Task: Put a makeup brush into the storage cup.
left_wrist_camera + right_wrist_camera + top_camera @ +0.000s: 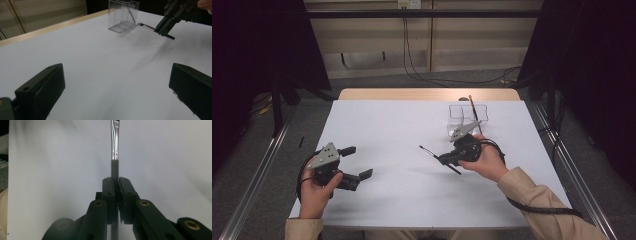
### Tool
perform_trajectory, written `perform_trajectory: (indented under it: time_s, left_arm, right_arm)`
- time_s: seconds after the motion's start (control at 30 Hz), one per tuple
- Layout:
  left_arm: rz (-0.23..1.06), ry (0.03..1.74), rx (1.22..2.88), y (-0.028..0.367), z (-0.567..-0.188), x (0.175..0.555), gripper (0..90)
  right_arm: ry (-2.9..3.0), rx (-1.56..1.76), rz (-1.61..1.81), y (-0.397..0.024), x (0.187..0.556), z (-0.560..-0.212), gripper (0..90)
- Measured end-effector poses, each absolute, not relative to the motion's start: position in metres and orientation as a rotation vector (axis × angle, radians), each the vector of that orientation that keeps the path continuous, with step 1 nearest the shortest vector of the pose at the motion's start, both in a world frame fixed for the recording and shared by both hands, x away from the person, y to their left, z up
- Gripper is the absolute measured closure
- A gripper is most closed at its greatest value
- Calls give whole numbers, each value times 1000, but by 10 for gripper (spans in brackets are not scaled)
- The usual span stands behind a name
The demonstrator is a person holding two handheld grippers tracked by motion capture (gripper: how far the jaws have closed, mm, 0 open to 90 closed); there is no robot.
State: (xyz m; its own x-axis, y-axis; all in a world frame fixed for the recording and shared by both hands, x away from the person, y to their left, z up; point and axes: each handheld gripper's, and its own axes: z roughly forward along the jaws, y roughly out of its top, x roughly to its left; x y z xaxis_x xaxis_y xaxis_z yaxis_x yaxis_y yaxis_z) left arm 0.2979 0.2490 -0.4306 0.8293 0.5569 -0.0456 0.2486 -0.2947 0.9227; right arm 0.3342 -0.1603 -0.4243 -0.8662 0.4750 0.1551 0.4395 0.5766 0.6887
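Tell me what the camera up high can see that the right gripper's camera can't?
High view alone: the person's hands, the left gripper with its jaws apart, and a clear plastic box with a brush standing in it. Right gripper view alone: the brush's shiny metal band, close up. Both: the right gripper shut on a thin black brush above the white table.

High view above the table (412,150), looking forward-down; tool views low and close (sharing its white top).
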Motion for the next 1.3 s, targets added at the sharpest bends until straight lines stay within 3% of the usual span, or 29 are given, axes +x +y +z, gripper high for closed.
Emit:
perform_trajectory:
  time_s: [1.3]
  left_arm:
    - [346,609,1876,250,-430,297,4]
  right_arm:
    - [2190,942,1668,-198,340,-392,848]
